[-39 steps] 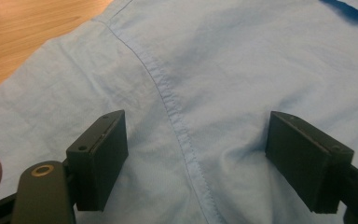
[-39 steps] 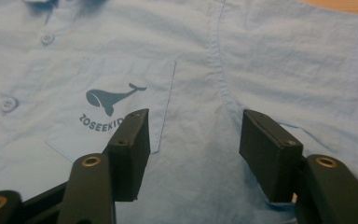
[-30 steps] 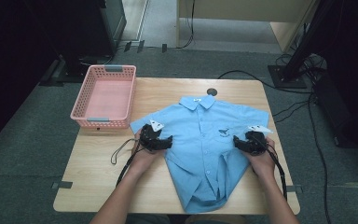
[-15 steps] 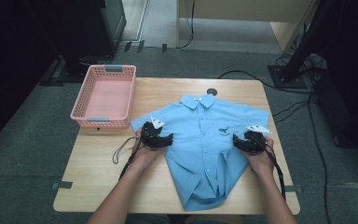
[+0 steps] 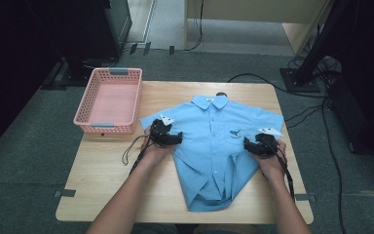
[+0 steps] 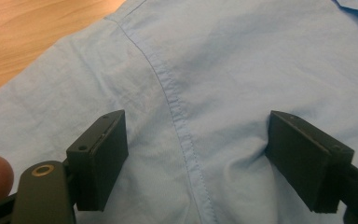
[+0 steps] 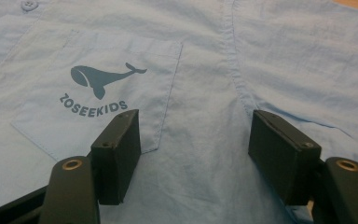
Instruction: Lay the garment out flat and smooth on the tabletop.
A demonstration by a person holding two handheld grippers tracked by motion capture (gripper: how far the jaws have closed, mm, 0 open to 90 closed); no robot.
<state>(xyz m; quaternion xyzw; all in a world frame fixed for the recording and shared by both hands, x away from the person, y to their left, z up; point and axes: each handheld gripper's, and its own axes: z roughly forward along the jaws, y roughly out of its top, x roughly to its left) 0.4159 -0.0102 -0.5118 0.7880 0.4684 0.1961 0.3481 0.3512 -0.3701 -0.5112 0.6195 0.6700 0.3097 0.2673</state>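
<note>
A light blue shirt (image 5: 219, 146) lies flat and face up on the wooden table (image 5: 102, 180), collar toward the far edge and hem near the person's edge, with a pink basket (image 5: 108, 101) just beyond the table's far left corner. The left gripper (image 5: 175, 139) sits at the shirt's left side where the sleeve joins the body, its jaws wide apart with the sleeve seam (image 6: 177, 112) running between them and cloth bunched against one jaw, nothing pinched. The right gripper (image 5: 247, 145) rests at the shirt's right side beside the chest pocket (image 7: 98, 98) with the whale print, jaws likewise spread over flat cloth; bare wood lies open left of the shirt and along the near edge.
</note>
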